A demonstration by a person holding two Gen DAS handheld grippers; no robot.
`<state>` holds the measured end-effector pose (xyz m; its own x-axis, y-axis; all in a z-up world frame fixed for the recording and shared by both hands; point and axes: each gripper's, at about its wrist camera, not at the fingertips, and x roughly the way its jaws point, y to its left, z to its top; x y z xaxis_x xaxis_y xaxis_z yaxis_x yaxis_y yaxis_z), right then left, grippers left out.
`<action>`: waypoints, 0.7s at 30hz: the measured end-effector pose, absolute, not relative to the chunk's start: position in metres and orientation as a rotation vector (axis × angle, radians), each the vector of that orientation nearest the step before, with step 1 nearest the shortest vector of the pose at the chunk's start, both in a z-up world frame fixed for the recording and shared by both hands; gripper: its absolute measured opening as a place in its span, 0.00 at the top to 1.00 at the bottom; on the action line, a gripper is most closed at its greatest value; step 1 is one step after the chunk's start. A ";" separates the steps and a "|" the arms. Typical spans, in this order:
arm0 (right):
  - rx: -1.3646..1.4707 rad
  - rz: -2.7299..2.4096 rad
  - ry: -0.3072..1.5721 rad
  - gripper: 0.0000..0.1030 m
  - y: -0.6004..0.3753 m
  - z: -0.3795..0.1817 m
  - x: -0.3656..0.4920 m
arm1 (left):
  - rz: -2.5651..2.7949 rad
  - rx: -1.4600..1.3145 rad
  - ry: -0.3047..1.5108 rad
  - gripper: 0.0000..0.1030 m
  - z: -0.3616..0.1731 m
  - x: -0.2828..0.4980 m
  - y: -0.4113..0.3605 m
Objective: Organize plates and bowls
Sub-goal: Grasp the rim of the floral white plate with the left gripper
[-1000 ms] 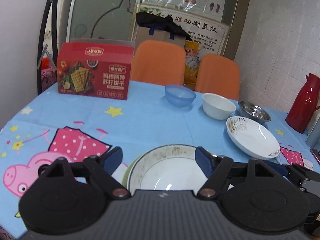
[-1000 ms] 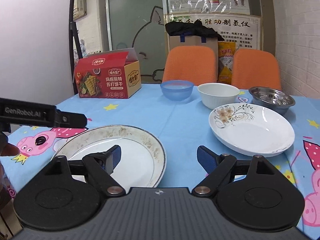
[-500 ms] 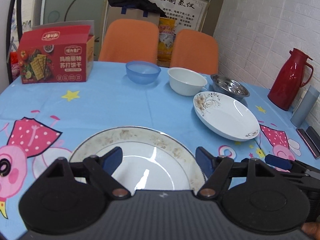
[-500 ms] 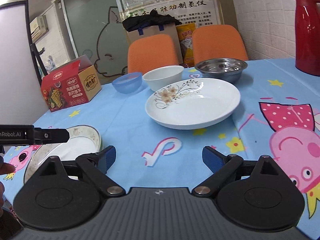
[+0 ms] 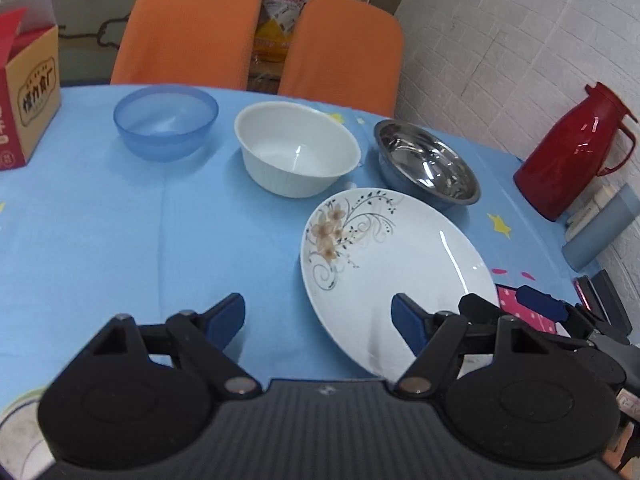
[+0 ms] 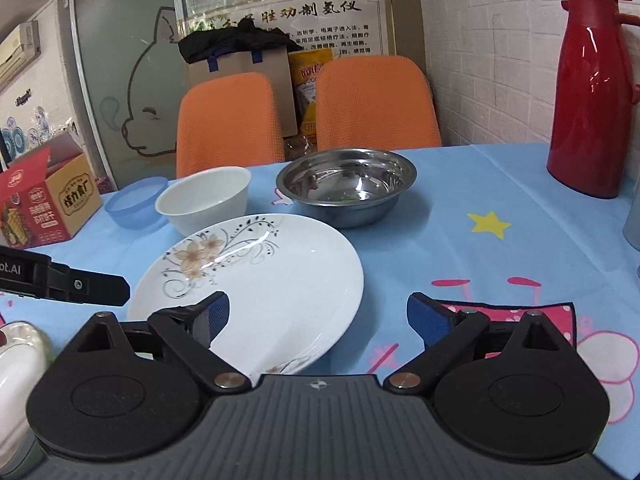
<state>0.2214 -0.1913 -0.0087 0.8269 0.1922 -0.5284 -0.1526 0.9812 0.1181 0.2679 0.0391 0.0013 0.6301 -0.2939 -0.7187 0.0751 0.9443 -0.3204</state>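
Both the left gripper (image 5: 318, 318) and the right gripper (image 6: 318, 320) have their fingers spread wide with nothing in them, one at each side of the flowery white plate (image 6: 256, 276) on the blue tablecloth (image 5: 140, 232), probably getting ready to lift it.

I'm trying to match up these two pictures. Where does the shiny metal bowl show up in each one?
Left wrist view: the metal bowl sits upper right of centre, behind the flowered plate.
Right wrist view: the metal bowl sits near the middle, just behind that plate.
Shared landmark: the red thermos, right of the bowl in both views.
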 end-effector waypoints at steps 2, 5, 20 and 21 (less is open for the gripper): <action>0.071 0.184 0.615 0.00 -0.190 -0.017 0.236 | -0.182 -0.237 0.904 0.28 -0.010 0.285 0.031; 0.058 0.200 0.646 0.00 -0.187 -0.026 0.242 | -0.162 -0.194 0.900 0.28 -0.017 0.299 0.022; -0.003 0.225 0.646 0.00 -0.180 -0.026 0.242 | -0.142 -0.078 0.855 0.28 -0.024 0.302 0.003; -0.003 0.224 0.646 0.00 -0.179 -0.026 0.243 | -0.141 -0.077 0.855 0.28 -0.023 0.302 0.003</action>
